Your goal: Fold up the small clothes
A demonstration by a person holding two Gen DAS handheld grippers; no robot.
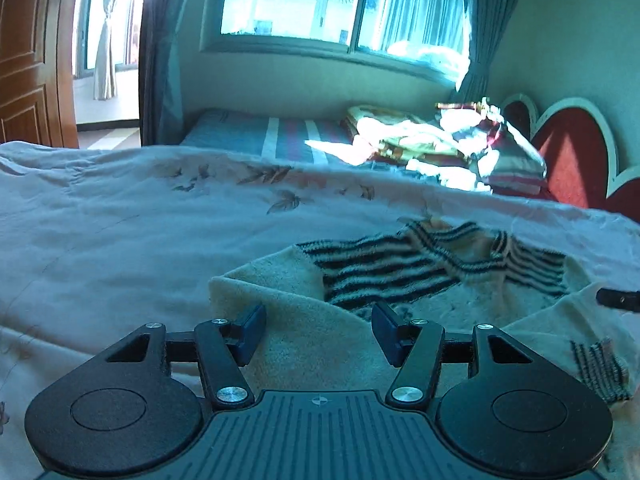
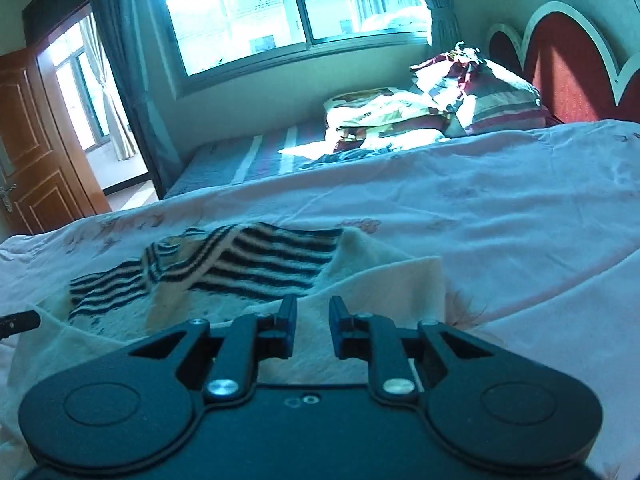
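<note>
Hidden or cut off: the near part of the sweater lies behind the left gripper body; its striped cuff runs off toward the right frame edge. In the right wrist view the same sweater is partly covered by the right gripper.
Hard to make out: a dark tip at the right edge of the left view and another dark tip at the left edge of the right view; too little shows to say what each is.
Count: one sweater, cream with a black-striped upper part; two grippers; one pile of bedding and pillows by the red headboard.
Sweater place: flat on the pale floral quilt of the bed, directly ahead of both grippers.
Left jaws: standing about half apart, nothing between them, cream knit seen beneath.
Right jaws: a narrow gap, nothing pinched; cloth visible below.
Edges and room: the quilt spreads bare to the left of the sweater and far to its right; the striped mattress lies beyond, under the window.
</note>
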